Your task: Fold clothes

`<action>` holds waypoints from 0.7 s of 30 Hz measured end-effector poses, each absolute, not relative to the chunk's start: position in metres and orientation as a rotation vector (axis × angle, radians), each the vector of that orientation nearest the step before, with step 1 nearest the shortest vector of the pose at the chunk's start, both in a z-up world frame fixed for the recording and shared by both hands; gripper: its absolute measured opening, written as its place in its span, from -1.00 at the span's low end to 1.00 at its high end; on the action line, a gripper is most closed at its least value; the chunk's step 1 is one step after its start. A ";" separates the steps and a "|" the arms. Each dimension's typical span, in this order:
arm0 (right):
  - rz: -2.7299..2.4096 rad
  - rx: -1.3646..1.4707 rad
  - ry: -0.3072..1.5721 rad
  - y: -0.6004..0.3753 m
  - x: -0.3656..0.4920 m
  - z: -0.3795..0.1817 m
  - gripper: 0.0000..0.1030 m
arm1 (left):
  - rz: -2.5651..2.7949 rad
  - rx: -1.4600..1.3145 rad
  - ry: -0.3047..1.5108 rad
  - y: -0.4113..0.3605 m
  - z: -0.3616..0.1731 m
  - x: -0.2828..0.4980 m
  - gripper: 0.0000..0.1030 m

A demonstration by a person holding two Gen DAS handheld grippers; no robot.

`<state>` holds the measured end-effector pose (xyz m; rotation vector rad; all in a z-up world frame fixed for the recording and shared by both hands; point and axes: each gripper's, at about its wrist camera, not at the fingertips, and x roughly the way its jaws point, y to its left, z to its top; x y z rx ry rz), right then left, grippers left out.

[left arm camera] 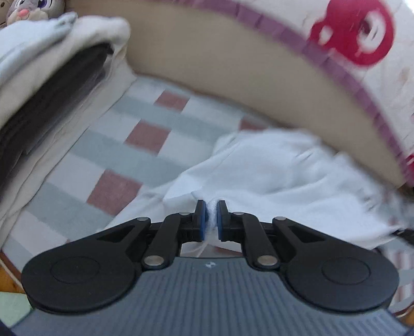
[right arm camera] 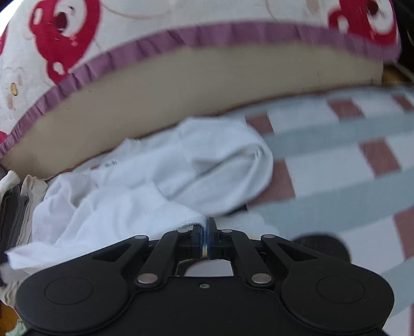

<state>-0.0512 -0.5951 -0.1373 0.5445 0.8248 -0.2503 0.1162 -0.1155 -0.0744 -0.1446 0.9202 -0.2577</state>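
Note:
A white garment (left arm camera: 271, 170) lies crumpled on a checked sheet (left arm camera: 145, 134) of white, grey-green and dusty red squares. My left gripper (left arm camera: 212, 206) is shut on a bunched fold of its near edge; white cloth shows between the blue pads. In the right wrist view the same white garment (right arm camera: 160, 181) spreads to the left and ahead, rumpled, with a rounded fold at its far right. My right gripper (right arm camera: 206, 223) is shut on a thin edge of that cloth, which runs off to the left from the pads.
A stack of folded clothes (left arm camera: 51, 85), white, dark grey and pale blue, sits at the left. A cushion (left arm camera: 258, 67) with a beige side, purple trim and red print runs along the back. A plush toy (left arm camera: 28, 10) peeks at the top left. Checked sheet (right arm camera: 336, 160) lies to the right.

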 end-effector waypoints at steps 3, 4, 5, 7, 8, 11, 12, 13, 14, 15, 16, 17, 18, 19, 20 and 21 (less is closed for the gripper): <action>-0.224 0.513 0.878 -0.591 -0.046 -0.152 -0.92 | -0.270 -0.084 0.900 -0.118 -0.093 0.118 -0.84; -0.215 0.484 0.897 -0.589 -0.044 -0.155 -0.87 | -0.285 -0.073 0.905 -0.119 -0.097 0.119 -0.84; -0.205 0.453 0.916 -0.587 -0.041 -0.158 -0.83 | -0.300 -0.063 0.910 -0.119 -0.101 0.121 -0.84; -0.187 0.401 0.940 -0.583 -0.038 -0.162 -0.79 | -0.321 -0.072 0.930 -0.116 -0.107 0.122 -0.84; -0.178 0.382 0.945 -0.581 -0.039 -0.164 -0.79 | -0.327 -0.084 0.944 -0.114 -0.110 0.123 -0.84; -0.140 0.360 0.951 -0.579 -0.041 -0.166 -0.79 | -0.249 -0.097 1.050 -0.112 -0.124 0.129 -0.83; -0.119 0.371 0.952 -0.578 -0.041 -0.167 -0.79 | -0.208 -0.061 1.080 -0.115 -0.126 0.128 -0.83; -0.090 0.419 0.952 -0.579 -0.042 -0.167 -0.79 | -0.192 -0.022 1.080 -0.118 -0.125 0.126 -0.83; -0.075 0.442 0.948 -0.577 -0.042 -0.164 -0.80 | -0.189 0.011 1.065 -0.122 -0.123 0.124 -0.83; -0.061 0.463 0.943 -0.576 -0.042 -0.161 -0.83 | -0.189 0.028 1.054 -0.125 -0.122 0.124 -0.82; -0.047 0.483 0.938 -0.574 -0.043 -0.158 -0.83 | -0.193 0.041 1.053 -0.127 -0.121 0.123 -0.82; -0.042 0.460 0.932 -0.570 -0.041 -0.153 -0.83 | -0.198 0.052 1.053 -0.129 -0.120 0.123 -0.82; -0.045 0.437 0.932 -0.567 -0.040 -0.151 -0.83 | -0.206 0.057 1.061 -0.129 -0.121 0.124 -0.82; -0.050 0.413 0.933 -0.565 -0.038 -0.148 -0.83 | -0.213 0.055 1.069 -0.128 -0.124 0.124 -0.82; -0.060 0.386 0.937 -0.563 -0.037 -0.148 -0.83 | -0.220 0.050 1.081 -0.126 -0.126 0.125 -0.82; -0.072 0.359 0.941 -0.561 -0.036 -0.149 -0.82 | -0.223 0.026 1.107 -0.122 -0.131 0.127 -0.81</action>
